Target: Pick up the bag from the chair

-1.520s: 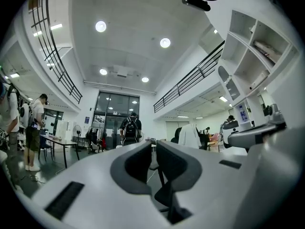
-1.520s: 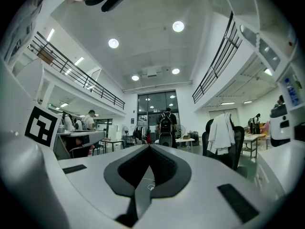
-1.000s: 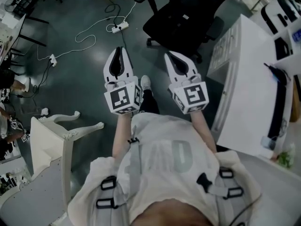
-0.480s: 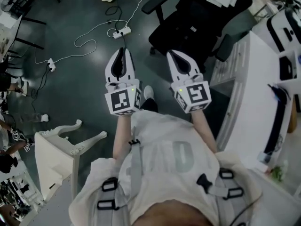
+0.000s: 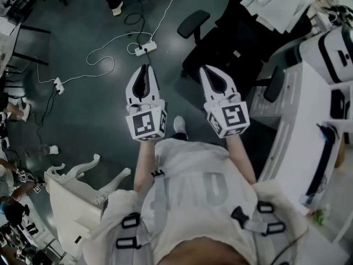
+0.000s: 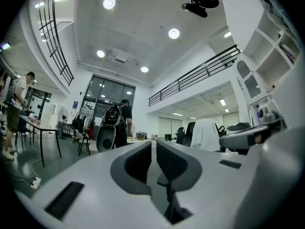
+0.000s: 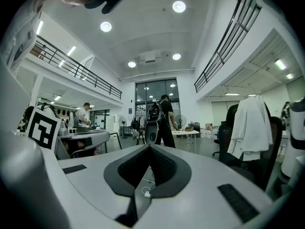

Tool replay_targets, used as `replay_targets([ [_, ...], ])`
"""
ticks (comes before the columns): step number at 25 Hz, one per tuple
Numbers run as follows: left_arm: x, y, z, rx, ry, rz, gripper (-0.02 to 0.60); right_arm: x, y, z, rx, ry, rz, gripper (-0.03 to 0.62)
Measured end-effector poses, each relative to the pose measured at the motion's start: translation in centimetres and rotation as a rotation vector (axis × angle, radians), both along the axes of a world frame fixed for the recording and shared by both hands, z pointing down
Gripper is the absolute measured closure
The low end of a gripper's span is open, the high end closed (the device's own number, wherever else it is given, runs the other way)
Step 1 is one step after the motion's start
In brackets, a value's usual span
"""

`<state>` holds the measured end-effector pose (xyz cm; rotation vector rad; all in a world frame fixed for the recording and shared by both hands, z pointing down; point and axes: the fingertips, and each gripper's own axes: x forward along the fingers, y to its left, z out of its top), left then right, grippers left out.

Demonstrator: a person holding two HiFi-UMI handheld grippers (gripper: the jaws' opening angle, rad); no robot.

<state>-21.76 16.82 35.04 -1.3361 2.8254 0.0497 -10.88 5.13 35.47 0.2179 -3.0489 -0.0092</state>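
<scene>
White cloth (image 5: 278, 7) on black chair (image 5: 231, 48), top cropped

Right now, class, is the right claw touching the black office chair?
Apart. The right gripper view shows the right claw shut and empty, with the black office chair, a white garment draped on it, standing well beyond its tips.

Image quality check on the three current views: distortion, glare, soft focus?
Head view: dim and flat, floor dark, white desk the brightest area, lines bowed towards the edges. Left gripper view: strong fisheye, black corners, ceiling lights blown out, near jaws slightly soft. Right gripper view: same fisheye and black corners, background fairly sharp.
</scene>
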Motion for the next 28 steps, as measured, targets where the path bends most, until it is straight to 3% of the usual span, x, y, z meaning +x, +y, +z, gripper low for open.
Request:
replay_targets([
  [9,-6.2,0.4,1.8,-0.02,0.032,-0.056,0.548,-7.1,0.0,1.8,-0.014,0.039,-0.044,0.588],
  [18,-6.9,2.3,3.3,0.0,0.074,-0.145,0.548,-9.0,1.2,2.9,-0.006,0.071,-0.133,0.588],
  [28,-7.5,3.5,2.2,-0.015,0.022,-0.254,0.548,-11.7,2.1,2.2,0.0,0.028,-0.268,0.588],
])
